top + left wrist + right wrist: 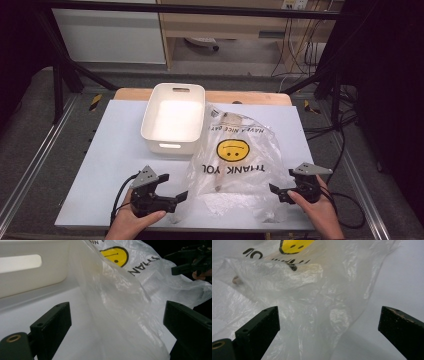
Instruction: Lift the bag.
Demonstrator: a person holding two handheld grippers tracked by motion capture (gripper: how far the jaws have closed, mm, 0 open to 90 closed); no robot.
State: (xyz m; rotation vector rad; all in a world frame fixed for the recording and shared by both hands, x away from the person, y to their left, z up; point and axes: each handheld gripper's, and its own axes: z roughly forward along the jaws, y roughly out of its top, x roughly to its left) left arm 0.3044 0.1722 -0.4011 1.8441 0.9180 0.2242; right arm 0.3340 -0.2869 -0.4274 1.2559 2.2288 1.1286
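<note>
On the near half of the white table, a translucent plastic bag lies crumpled between the two hand-held tools, its far edge resting against the right wall of an empty white bin that stands at the far centre. The left tool sits at the bag's near-left corner with its jaws spread wide; in the left gripper view a fold of film rises between them, yet neither pad presses on it. The right tool waits at the bag's near-right edge, its jaws likewise apart, and the right gripper view shows loose film lying between them unclamped. Something small and pale shows through the plastic inside the bag, too blurred to identify. Judged from this arrangement, the step in hand is taking hold of the bag at its near opening, one tool to each side; neither grip is yet made. The next move would call for each tool to advance until a single layer of film lies between its pads and then close, since thin, slippery plastic is likely to slide out of a shallow pinch. Printing on the bag, seen upside down from the high view, comprises a yellow smiley face, the words "THANK YOU" and a smaller line reading "HAVE A NICE DAY".
</note>
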